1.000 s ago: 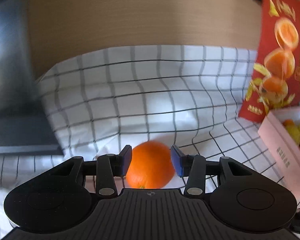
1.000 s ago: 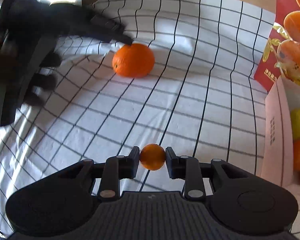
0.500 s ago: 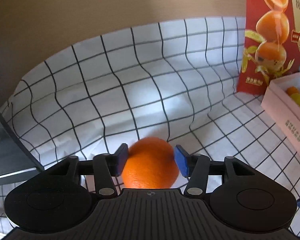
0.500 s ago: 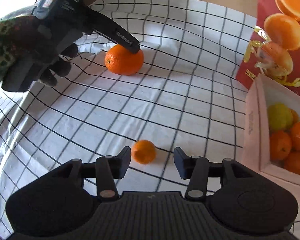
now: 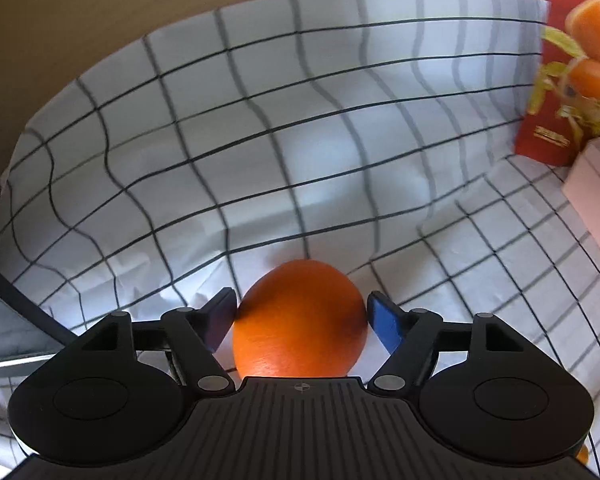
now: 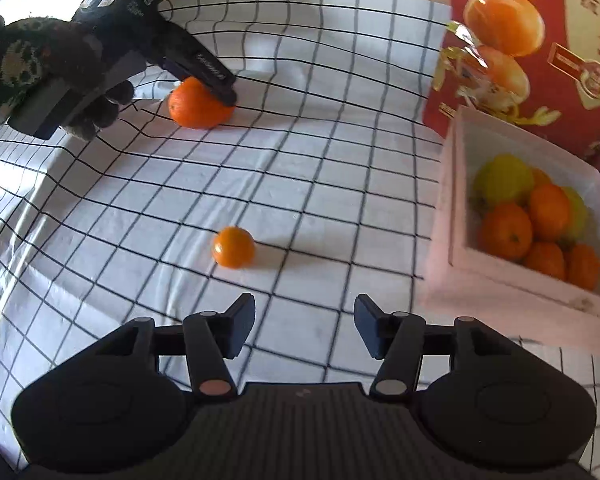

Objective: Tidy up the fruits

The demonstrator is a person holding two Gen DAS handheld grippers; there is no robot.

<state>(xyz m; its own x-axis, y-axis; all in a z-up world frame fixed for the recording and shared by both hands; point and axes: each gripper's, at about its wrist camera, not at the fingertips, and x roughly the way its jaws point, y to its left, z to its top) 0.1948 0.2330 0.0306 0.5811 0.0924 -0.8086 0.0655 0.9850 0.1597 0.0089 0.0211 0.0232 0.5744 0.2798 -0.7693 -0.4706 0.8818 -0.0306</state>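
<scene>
1. The right claw point(image 6: 305, 326) is spread wide with nothing between its fingers, hovering over the checked cloth point(image 6: 324, 168).
2. Just beyond it a small orange point(image 6: 233, 247) lies alone on the cloth, apart from both fingers.
3. To the right stands a pink box point(image 6: 444, 216) holding orange and yellow-green fruit, with a red printed carton point(image 6: 540, 40) behind it.
4. Farther back on the left, the left claw point(image 5: 302, 318) brackets a large orange point(image 5: 300, 318) resting on the cloth; both pads sit against its sides, though whether they are actually squeezing it I cannot tell.
</scene>
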